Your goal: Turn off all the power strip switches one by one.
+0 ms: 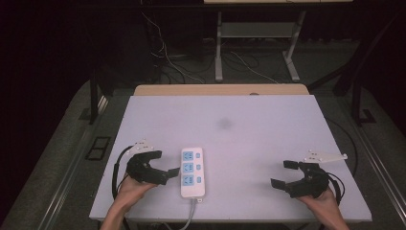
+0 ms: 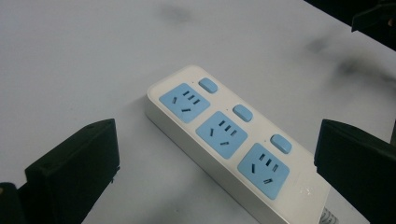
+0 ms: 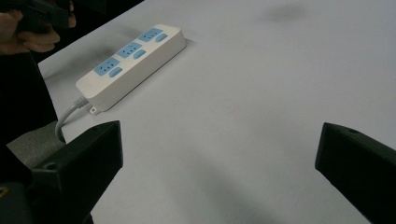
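Lying flat near the front edge of the white table point(image 1: 268, 139), a white power strip point(image 1: 192, 172) sits left of centre, its long side running away from the person. Beyond the table's far edge, a strip of wooden board point(image 1: 220, 89) shows, and past that, cables point(image 1: 167, 62) trail over the dark floor by the grey legs of a stand point(image 1: 219, 52). A faint dark smudge point(image 1: 224, 123) marks the tabletop well behind the strip.

Nothing lies between the strip and either gripper. The left gripper point(image 1: 158, 165) hovers just beside the strip's left side, jaws spread wide and empty. The right gripper point(image 1: 286, 173) is held well apart to the right, jaws likewise spread and empty.

The strip is a smooth, rounded plastic block with three light blue socket faces point(image 2: 221, 132) in a row, each paired with a small blue oblong button point(image 2: 242, 113). Its grey cord point(image 1: 190, 211) leaves the near end and drops over the table's front edge.

The tabletop looks matt and even.
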The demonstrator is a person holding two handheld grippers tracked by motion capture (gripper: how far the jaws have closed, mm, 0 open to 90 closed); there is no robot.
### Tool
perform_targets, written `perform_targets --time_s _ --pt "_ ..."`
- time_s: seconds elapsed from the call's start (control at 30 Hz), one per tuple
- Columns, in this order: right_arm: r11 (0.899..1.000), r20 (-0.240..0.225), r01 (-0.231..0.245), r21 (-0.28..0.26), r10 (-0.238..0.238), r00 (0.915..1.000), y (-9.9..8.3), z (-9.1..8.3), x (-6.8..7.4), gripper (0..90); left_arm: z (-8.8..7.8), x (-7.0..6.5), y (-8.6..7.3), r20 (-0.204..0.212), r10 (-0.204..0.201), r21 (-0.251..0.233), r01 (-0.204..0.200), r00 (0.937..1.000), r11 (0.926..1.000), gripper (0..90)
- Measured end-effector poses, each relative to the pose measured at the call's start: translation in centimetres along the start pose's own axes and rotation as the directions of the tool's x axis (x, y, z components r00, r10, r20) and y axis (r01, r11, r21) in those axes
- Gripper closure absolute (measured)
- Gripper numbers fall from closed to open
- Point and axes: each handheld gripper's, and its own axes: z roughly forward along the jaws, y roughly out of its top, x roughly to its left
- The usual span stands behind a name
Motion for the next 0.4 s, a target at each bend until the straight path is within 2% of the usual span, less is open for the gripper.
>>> perform_targets --time_s 0.17,0.4 --pt "1.000 0.001 -0.003 0.002 0.003 1.0000 0.0 0.0 0.0 0.7 0.2 -0.2 -1.8 0.004 -0.025 -0.034 0.025 0.9997 0.9991 0.0" --pt "1.000 -0.002 0.000 0.000 0.000 1.0000 -0.2 -0.2 0.2 0.7 0.1 -0.3 -2.3 -0.008 -0.030 -0.054 0.029 0.9995 0.9981 0.0"
